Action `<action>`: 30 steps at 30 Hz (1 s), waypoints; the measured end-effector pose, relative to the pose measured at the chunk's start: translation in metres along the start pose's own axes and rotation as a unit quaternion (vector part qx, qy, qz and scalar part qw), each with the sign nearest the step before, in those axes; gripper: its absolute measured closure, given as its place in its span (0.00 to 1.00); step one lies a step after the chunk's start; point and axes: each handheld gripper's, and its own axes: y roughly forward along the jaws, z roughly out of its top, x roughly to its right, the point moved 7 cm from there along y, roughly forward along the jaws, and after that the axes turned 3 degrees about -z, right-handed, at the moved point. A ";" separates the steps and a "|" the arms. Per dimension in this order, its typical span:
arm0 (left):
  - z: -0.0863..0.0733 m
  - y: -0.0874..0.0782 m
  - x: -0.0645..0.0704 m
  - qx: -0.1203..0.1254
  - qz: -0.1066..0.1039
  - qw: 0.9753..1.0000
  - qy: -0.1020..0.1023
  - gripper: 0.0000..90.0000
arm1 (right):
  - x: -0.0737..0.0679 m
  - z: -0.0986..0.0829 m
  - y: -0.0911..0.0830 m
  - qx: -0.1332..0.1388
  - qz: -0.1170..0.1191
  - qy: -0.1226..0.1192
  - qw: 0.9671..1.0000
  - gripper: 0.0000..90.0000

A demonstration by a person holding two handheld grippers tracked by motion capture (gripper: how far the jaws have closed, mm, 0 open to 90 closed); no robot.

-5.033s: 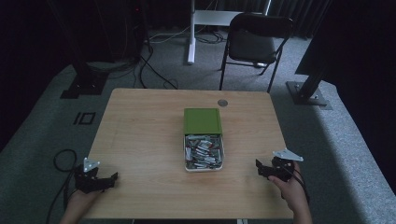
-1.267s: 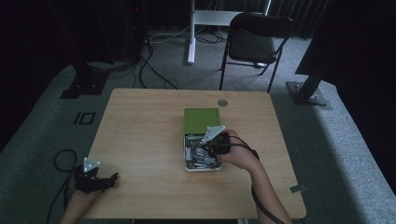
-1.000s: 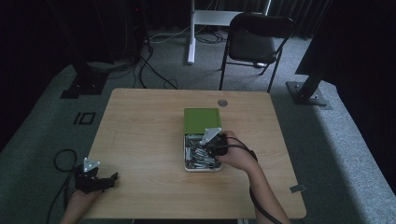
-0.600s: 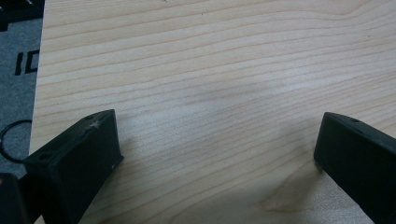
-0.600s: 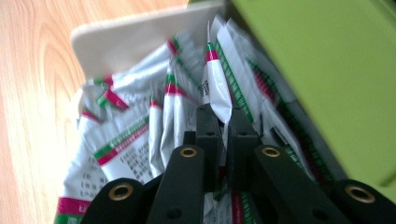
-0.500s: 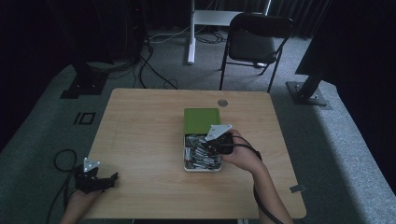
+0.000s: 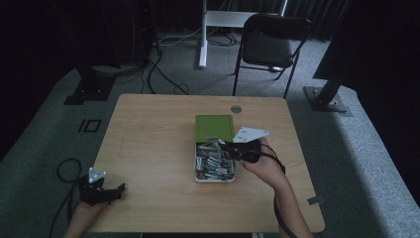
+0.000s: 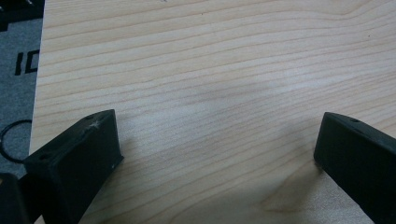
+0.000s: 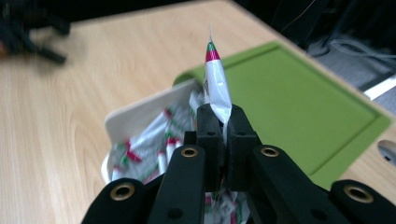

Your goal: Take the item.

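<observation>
While my right tongs (image 9: 223, 122) are pinched tight on one white sachet (image 9: 217, 79) with a red and green tip, I hold it up just above the open white box (image 7: 197, 174), so I judge the step in hand to be picking sachets out of that box one at a time. The sachet stands upright between the jaws, over the end of the box nearest the green lid (image 7: 214, 128), which lies flat on the table (image 7: 148, 148) touching the box's far end. Next I would carry it clear of the box and set it down, keeping the grip firm, since the packet looks thin and slippery. My left tongs (image 7: 104, 191) wait wide open and empty, well apart from the box, near the table's front edge. The right gripper view shows the sachet and its colours plainly; the high view shows instead how far apart my two hands are.
</observation>
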 end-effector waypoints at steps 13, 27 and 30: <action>0.000 0.000 0.000 0.000 0.000 1.000 0.000 0.01 | 0.033 0.000 -0.021 0.070 -0.054 0.107 0.990 0.97; 0.000 0.000 0.000 0.000 0.000 1.000 0.000 0.01 | 0.085 -0.033 -0.034 0.075 -0.146 0.190 0.968 0.97; 0.000 0.000 0.000 0.000 0.000 1.000 0.000 0.01 | 0.093 -0.043 -0.030 0.071 -0.152 0.209 0.963 0.97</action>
